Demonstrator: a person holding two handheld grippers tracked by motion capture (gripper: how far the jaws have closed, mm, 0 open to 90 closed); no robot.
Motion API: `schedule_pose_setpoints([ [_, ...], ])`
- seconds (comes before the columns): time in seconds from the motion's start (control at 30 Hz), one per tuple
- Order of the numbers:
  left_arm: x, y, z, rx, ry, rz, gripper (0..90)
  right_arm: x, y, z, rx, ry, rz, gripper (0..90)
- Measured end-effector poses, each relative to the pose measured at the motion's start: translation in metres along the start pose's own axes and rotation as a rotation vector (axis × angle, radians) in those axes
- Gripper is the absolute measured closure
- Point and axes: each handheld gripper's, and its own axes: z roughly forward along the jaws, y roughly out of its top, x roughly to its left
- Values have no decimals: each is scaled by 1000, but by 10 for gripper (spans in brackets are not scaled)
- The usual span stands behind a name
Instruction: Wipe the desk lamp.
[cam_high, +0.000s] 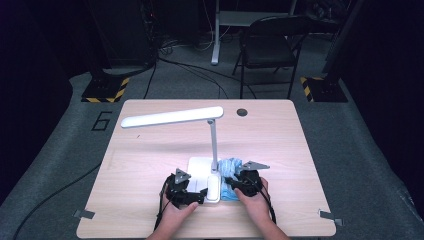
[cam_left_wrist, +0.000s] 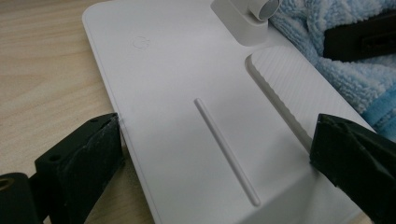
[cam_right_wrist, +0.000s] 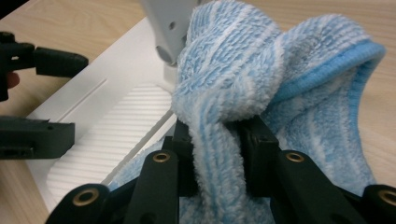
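Observation:
A white desk lamp stands mid-table, with its flat base (cam_high: 199, 167) and its long head (cam_high: 172, 116) reaching left. My left gripper (cam_high: 189, 194) is at the base's near end. Its jaws are spread wide across the lamp base (cam_left_wrist: 187, 93): the left jaw touches the base's side edge and the right one sits over the ribbed pad (cam_left_wrist: 289, 88). Nothing is clamped in the left gripper (cam_left_wrist: 219, 149). A fluffy blue-and-white striped towel (cam_high: 231, 172) lies bunched against the base's right side. My right gripper (cam_right_wrist: 217, 154) is shut on a fold of the towel (cam_right_wrist: 233, 79).
The lamp's post (cam_high: 214, 145) rises between the two grippers. The wooden table (cam_high: 150, 150) has bare room to the left and at the back, with a round cable hole (cam_high: 242, 112) near its far edge. A black folding chair (cam_high: 270, 47) stands beyond the table.

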Motion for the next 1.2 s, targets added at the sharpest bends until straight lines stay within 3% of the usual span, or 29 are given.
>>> schedule_pose_setpoints([
  [0.13,0,0,0,-3,1,-2,23,-6,7,-8,-18,-10,41,715],
  [0.37,0,0,1,-6,-1,-4,23,-6,23,-17,-64,-2,13,720],
  [0.73,0,0,0,-5,-2,-3,23,5,51,-19,-109,14,-20,718],
  [0.97,0,0,0,-2,1,2,23,11,51,0,-41,-12,-71,721],
  [1.17,0,0,0,-2,-1,4,22,5,40,17,20,-11,-48,722],
  [1.2,0,0,0,-4,-2,4,22,3,39,19,23,-11,-67,722],
])
